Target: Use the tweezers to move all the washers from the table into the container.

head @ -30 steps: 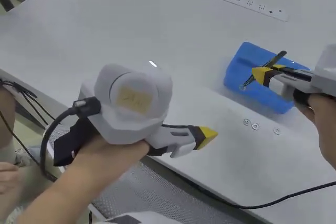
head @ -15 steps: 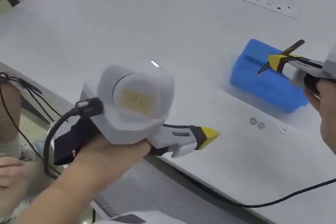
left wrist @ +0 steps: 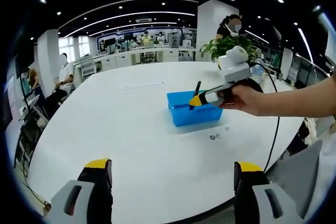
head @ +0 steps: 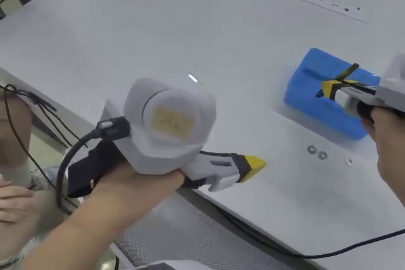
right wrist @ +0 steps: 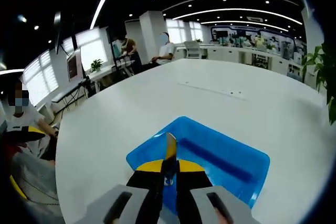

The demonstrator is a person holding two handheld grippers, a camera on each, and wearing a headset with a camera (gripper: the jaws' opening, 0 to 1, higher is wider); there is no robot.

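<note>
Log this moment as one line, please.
right tongs: shut on tweezers, over blue container | left tongs: open, empty | three washers on table

Right tool (head: 329, 88) has shifted the tweezers (head: 348, 69) slightly above the container (head: 316, 115)

Left gripper (head: 253, 167), lower centre: rounded white housing, pale yellow label, black cable (head: 76, 150), grey fingers (left wrist: 97, 165) tipped yellow. Right gripper (head: 330, 88), right edge, has matching yellow tips.

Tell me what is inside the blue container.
The blue container looks bare where its floor shows. The tweezers and the right gripper holding them cover its near part, so that patch cannot be checked. Three washers lie outside on the table.
</note>
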